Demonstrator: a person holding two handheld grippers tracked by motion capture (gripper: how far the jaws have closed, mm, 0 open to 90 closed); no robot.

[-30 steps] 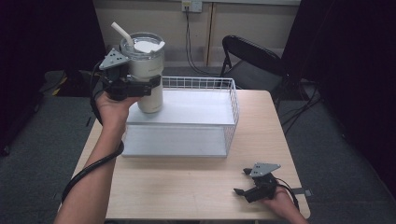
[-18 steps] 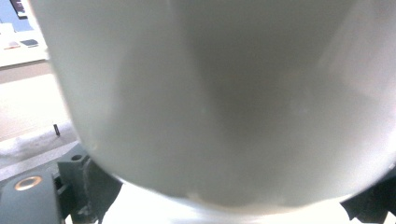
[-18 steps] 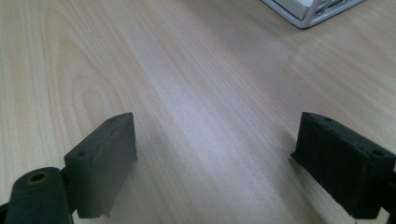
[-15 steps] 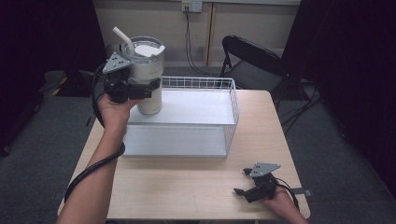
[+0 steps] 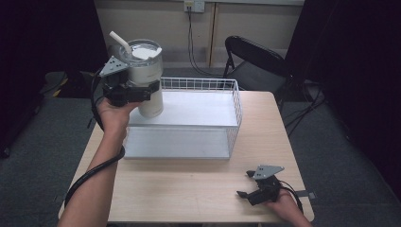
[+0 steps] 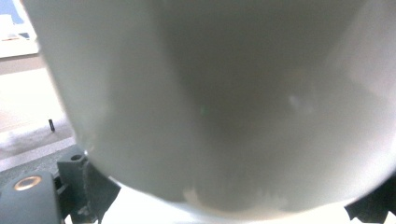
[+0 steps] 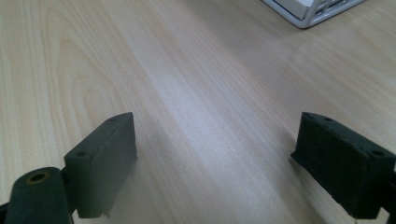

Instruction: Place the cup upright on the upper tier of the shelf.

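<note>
The left gripper [image 5: 142, 92] is clamped around a cream tumbler [image 5: 145, 78] with a straw, held upright above the near-left corner of a white wire basket [image 5: 227, 118]. The right gripper [image 5: 248, 185] rests on the table [image 5: 189, 189], jaws apart, well away from the tumbler.

Your left tool [image 5: 142, 92]: black body w/ grey three-cornered plate on top, thick black cable looping down along your bare forearm. Your right tool [image 5: 248, 184]: same black build, grey plate, thinner black cable trailing behind. Right gripper view: two blocky matte-black jaws w/ small screw holes, brass-coloured insert at the bottom-left. No sleeves on either arm.
</note>
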